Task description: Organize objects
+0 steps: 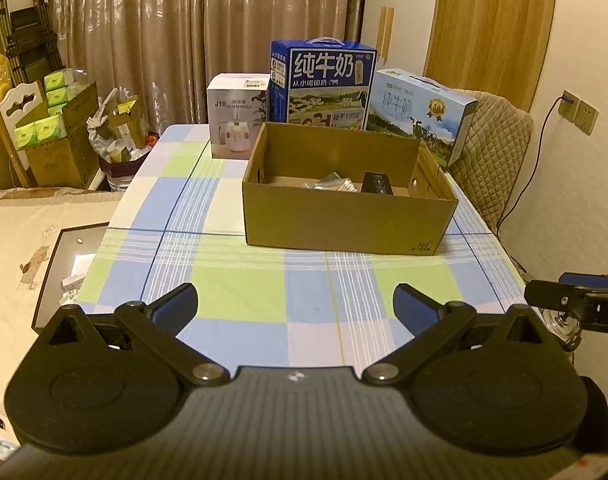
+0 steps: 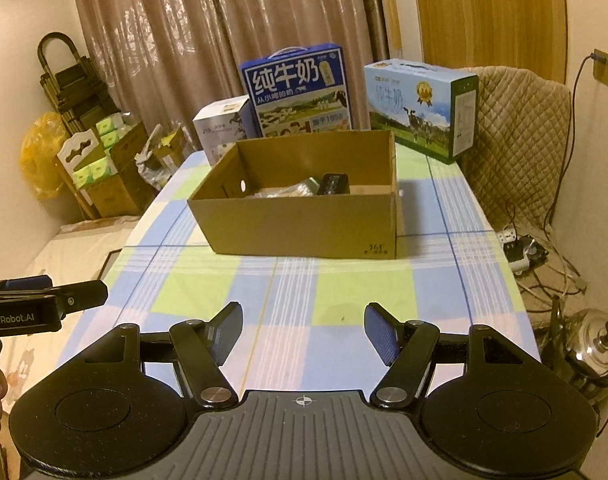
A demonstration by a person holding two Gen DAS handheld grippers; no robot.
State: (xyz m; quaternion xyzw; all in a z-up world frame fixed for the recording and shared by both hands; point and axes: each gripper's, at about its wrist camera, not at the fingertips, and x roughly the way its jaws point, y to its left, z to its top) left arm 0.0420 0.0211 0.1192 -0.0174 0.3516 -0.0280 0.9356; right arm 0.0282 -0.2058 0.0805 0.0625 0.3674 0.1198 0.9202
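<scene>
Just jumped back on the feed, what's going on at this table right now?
A person holds both grippers over the checked tablecloth, short of the open brown cardboard box. The left gripper and right gripper are both open and empty. A black device and a silvery packet lie inside the box.

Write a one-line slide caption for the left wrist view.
Open left gripper hovers over the checked tablecloth, facing an open cardboard box with milk cartons behind.
</scene>
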